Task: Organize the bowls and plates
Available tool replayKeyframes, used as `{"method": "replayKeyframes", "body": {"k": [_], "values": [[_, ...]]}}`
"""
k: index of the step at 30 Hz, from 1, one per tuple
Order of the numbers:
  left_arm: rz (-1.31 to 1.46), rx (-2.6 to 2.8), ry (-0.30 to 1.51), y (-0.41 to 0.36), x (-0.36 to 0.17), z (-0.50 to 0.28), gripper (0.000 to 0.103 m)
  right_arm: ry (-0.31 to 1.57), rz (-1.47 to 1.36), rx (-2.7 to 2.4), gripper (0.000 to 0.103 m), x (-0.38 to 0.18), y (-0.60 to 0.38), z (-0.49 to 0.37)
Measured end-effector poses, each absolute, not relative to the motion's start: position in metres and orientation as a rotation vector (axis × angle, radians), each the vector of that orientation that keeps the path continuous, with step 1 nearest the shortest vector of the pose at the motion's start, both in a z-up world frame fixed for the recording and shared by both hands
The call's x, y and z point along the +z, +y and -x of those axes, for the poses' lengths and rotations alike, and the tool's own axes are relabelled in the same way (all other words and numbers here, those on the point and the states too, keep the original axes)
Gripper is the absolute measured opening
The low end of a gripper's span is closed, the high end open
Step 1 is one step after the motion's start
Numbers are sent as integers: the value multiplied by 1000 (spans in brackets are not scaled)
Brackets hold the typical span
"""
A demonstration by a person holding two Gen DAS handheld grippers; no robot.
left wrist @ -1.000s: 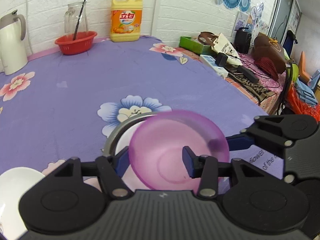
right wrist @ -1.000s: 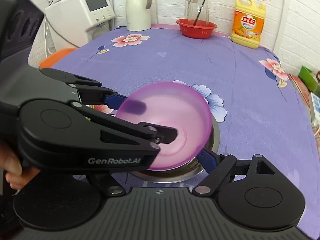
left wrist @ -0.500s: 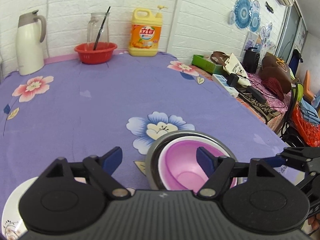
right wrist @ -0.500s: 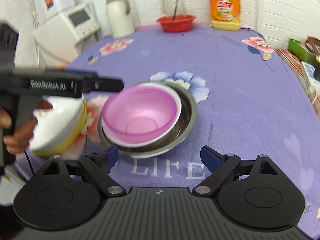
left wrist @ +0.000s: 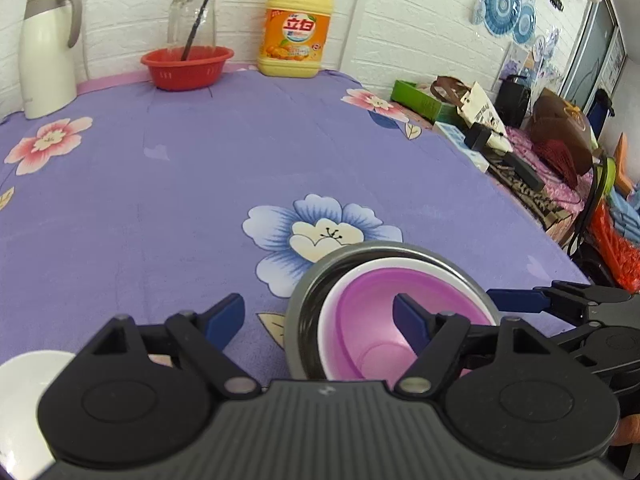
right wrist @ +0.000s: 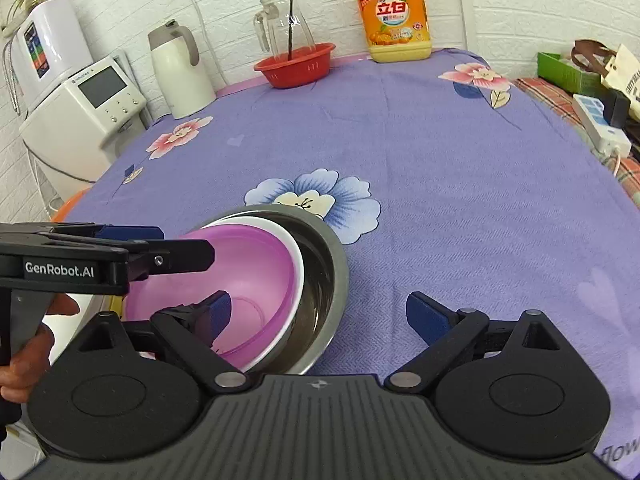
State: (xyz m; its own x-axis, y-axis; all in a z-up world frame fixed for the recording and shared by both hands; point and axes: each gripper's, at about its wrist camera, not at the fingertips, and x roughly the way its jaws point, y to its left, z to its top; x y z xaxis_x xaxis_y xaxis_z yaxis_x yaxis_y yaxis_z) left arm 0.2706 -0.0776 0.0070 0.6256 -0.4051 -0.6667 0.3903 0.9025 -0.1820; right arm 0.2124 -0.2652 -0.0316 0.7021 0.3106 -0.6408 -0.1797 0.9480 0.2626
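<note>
A pink bowl [left wrist: 384, 320] [right wrist: 224, 280] lies nested in a white bowl [left wrist: 332, 312] [right wrist: 297, 254]. Both sit inside a steel bowl [left wrist: 308, 292] [right wrist: 334, 264] on the purple flowered cloth. My left gripper [left wrist: 316, 318] [right wrist: 172, 245] is open, its right finger hovering over the pink bowl without pressing on it. My right gripper [right wrist: 320, 314] is open too, its left finger above the pink bowl's near side. One of its blue pads [left wrist: 516, 301] shows to the right of the steel bowl. A hand [right wrist: 24, 360] holds the left gripper.
A white dish [left wrist: 24, 392] sits at the near left. Along the back wall stand a white kettle [left wrist: 44, 60], a red basket [left wrist: 186, 66] with a glass pitcher, and a yellow detergent bottle [left wrist: 296, 32]. White appliances [right wrist: 84, 120] stand left; a cluttered side table [left wrist: 520, 152] is right.
The pink bowl, held tilted above the steel bowl a second ago, now rests nested inside it. Both grippers have let go, opened and drawn back toward the near edge.
</note>
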Motion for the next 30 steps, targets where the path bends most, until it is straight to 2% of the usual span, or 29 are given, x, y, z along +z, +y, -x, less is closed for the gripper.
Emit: {"method": "replayKeyframes", "body": {"k": [30], "values": [[68,-423,861,-89,-16,-277,77,627,-162,60,103,-52,-246,-204]]}}
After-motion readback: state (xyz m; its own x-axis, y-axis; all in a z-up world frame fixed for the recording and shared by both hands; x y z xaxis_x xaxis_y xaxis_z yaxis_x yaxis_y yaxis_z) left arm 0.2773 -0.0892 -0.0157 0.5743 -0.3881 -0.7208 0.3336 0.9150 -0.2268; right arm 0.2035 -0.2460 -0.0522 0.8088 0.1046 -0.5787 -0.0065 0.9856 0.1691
